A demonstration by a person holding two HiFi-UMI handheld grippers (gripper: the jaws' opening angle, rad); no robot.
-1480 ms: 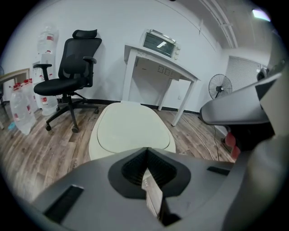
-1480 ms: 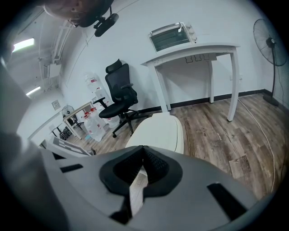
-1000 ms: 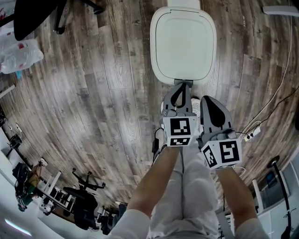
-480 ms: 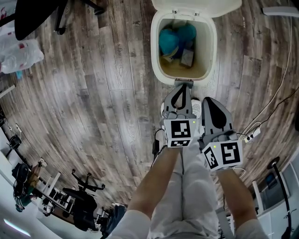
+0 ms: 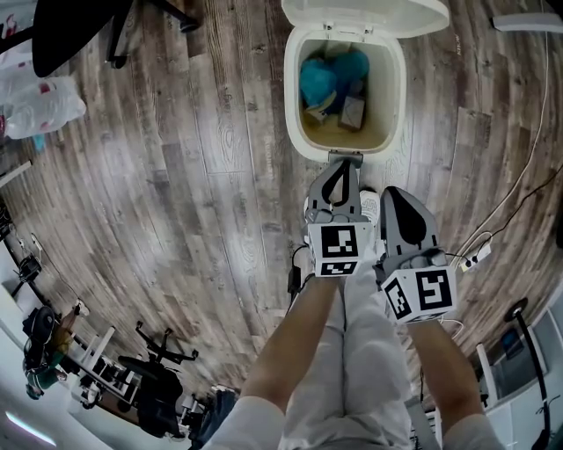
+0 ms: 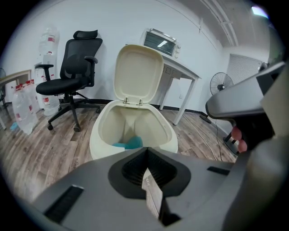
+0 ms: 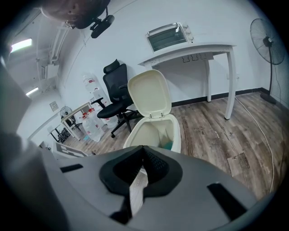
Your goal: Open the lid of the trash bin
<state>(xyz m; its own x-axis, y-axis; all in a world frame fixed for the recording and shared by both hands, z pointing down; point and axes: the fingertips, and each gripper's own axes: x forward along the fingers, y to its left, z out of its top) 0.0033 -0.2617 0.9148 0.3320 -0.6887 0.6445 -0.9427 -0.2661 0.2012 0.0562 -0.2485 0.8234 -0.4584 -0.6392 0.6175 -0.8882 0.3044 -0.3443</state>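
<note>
The white trash bin (image 5: pixel 294 83) stands on the wood floor straight ahead, and its lid (image 5: pixel 365 15) stands swung up at the back. Blue rubbish (image 5: pixel 321 75) and a small box lie inside. My left gripper (image 5: pixel 345 163) is shut, holds nothing, and its tip is at the bin's near front edge. Beside it, a little further back, my right gripper (image 5: pixel 393 193) is also shut and holds nothing. The left gripper view has the open bin (image 6: pixel 100 135) and upright lid (image 6: pixel 137 72) just beyond the shut left gripper (image 6: pixel 146 152). The right gripper view shows the bin (image 7: pixel 177 131) and lid (image 7: pixel 149 92) past the shut right gripper (image 7: pixel 143 152).
A black office chair (image 6: pixel 67 81) and water bottles (image 6: pixel 22 108) stand left of the bin. A white table (image 6: pixel 183 72) with a toaster oven (image 6: pixel 160 43) is behind it, and a fan (image 6: pixel 220 83) to the right. Cables and a power strip (image 5: pixel 475 250) lie at right.
The bin's lid was shut a second ago and has swung up and back, showing the rubbish inside. Both grippers have stayed almost where they were.
</note>
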